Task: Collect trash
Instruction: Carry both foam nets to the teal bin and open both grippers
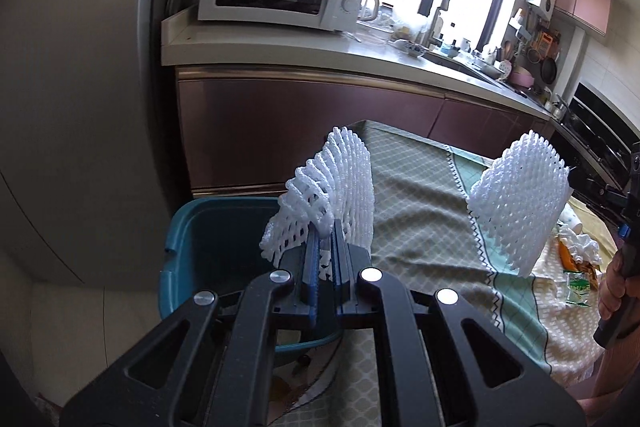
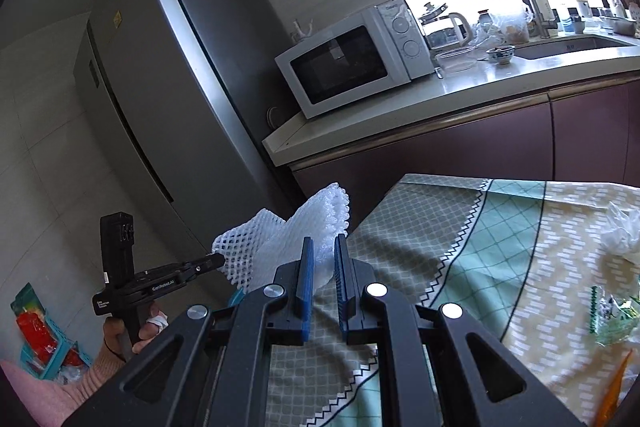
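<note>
Both tongs are gripping white foam nets: the left gripper (image 1: 326, 247) holding its net (image 1: 332, 187) over the teal bin's (image 1: 192, 227) near rim beside the table edge (image 1: 400, 227); the right gripper (image 2: 324, 267) carrying its own (image 2: 316, 223). "GenRobot.AI" is showing on the left handle.

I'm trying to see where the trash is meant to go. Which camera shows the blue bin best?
The left wrist view: the blue bin sits beside the table, its rim and inside visible just past the left gripper and its white foam net. The right wrist view shows at most a blue sliver.
</note>
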The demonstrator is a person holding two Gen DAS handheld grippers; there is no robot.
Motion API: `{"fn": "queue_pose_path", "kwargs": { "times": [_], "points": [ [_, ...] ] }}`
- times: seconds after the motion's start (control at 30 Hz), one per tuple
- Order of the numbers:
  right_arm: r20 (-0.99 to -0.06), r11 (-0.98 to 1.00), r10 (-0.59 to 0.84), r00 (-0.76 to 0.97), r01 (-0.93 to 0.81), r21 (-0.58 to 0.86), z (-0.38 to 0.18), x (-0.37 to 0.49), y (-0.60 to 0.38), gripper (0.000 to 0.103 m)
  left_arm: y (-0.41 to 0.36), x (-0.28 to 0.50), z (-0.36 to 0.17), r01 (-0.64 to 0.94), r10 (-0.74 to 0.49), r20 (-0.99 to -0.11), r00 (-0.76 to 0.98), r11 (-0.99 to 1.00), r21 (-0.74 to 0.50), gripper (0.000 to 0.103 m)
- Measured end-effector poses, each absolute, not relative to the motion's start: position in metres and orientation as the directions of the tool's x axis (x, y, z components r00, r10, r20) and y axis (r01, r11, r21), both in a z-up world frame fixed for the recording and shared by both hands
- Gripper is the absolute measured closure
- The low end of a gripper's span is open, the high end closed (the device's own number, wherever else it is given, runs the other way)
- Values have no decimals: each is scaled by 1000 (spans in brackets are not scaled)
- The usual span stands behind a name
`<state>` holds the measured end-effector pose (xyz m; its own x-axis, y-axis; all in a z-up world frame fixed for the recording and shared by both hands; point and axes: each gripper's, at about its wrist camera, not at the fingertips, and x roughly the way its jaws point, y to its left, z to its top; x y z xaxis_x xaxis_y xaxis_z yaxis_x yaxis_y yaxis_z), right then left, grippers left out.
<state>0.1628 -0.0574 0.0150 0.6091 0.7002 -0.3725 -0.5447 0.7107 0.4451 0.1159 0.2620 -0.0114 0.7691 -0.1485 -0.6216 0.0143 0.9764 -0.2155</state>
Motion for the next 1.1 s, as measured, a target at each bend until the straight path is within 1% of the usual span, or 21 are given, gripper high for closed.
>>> {"fn": "queue_pose_path", "kwargs": {
  "times": [0.27, 0.47, 0.67, 0.87, 1.07, 1.1],
  "points": [
    [-427, 692, 721, 546, -595, 408, 7, 189, 12, 94, 304, 121, -48, -74, -77, -689, 721, 980, -187, 97],
    [-492, 699, 707, 508, -606, 380, -11, 209, 53, 94, 312, 134, -75, -104, -71, -734, 675, 976, -191, 97],
    [-572, 723, 662, 484, -613, 319, -33, 224, 90, 94, 306, 152, -101, -130, -54, -774, 631, 976, -173, 97],
    [-639, 731, 625, 449, -623, 278, -52, 232, 118, 94, 303, 167, -122, -136, -59, -795, 603, 975, -175, 96],
    [-690, 738, 598, 409, -617, 273, -70, 239, 137, 93, 302, 178, -136, -146, -57, -806, 589, 974, -176, 95],
    [-698, 738, 593, 402, -619, 270, -72, 240, 140, 92, 301, 180, -139, -147, -51, -808, 588, 975, -168, 91]
  ]
}}
